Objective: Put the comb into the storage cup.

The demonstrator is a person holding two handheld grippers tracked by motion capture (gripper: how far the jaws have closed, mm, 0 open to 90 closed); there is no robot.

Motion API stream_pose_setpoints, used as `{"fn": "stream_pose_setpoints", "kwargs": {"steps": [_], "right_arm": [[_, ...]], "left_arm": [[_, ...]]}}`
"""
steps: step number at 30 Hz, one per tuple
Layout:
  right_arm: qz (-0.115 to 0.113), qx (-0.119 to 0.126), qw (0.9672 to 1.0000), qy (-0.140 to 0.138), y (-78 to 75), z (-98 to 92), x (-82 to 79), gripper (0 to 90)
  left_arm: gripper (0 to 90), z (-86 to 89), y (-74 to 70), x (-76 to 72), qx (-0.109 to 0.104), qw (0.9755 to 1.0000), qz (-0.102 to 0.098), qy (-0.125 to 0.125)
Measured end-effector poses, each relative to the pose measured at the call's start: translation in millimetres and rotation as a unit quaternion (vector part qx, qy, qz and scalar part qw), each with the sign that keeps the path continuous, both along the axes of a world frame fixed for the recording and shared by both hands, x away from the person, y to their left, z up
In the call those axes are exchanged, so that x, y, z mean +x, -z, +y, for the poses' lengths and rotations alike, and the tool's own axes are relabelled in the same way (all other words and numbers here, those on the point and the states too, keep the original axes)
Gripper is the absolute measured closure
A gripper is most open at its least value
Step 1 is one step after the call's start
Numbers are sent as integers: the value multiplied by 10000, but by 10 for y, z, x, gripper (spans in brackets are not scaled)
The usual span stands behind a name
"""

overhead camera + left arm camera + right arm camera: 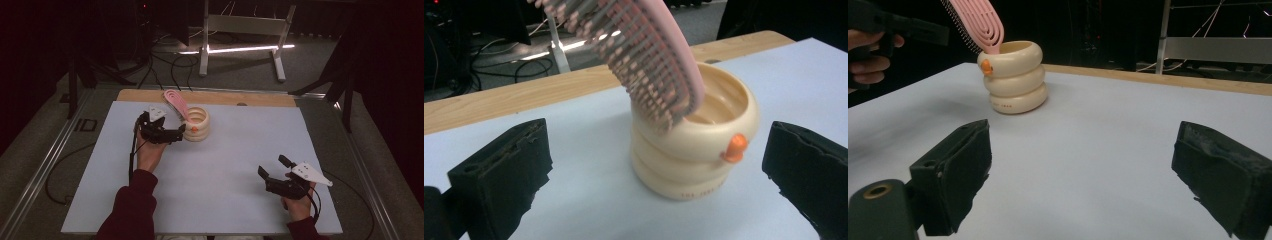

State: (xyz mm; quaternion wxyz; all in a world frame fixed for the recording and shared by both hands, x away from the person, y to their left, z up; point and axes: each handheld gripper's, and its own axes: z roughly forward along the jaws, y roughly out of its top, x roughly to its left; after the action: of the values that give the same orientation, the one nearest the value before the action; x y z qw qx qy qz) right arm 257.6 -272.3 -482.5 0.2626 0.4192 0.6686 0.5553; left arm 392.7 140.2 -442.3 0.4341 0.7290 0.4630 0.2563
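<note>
left claw [181, 132] gaping beside cup [196, 123] | left gripper view — brush [644, 55] bristles

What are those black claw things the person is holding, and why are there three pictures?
They are hand-held grabbers. A person holds one in each hand: the left gripper and the right gripper. Both are open and hold nothing. One picture comes from a camera up above the table. The other two come from little cameras riding on each grabber, looking out between its black jaws. On the table stands a cream holder shaped like stacked rings, with a small orange knob. A pink hairbrush leans inside it. The left gripper is right beside the holder.
</note>
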Motion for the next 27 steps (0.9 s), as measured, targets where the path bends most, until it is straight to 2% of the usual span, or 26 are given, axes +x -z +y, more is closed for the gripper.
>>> {"fn": "stream_pose_setpoints", "kwargs": {"steps": [13, 27], "right_arm": [[35, -17, 10000, -13, 5, 4, 8, 89], [59, -42, 10000, 19, 12, -17, 23, 88]], "left_arm": [[1, 149, 57, -241, 257, 9992, 5, 314], [1, 346, 71, -459, 202, 9989, -97, 423]]}}
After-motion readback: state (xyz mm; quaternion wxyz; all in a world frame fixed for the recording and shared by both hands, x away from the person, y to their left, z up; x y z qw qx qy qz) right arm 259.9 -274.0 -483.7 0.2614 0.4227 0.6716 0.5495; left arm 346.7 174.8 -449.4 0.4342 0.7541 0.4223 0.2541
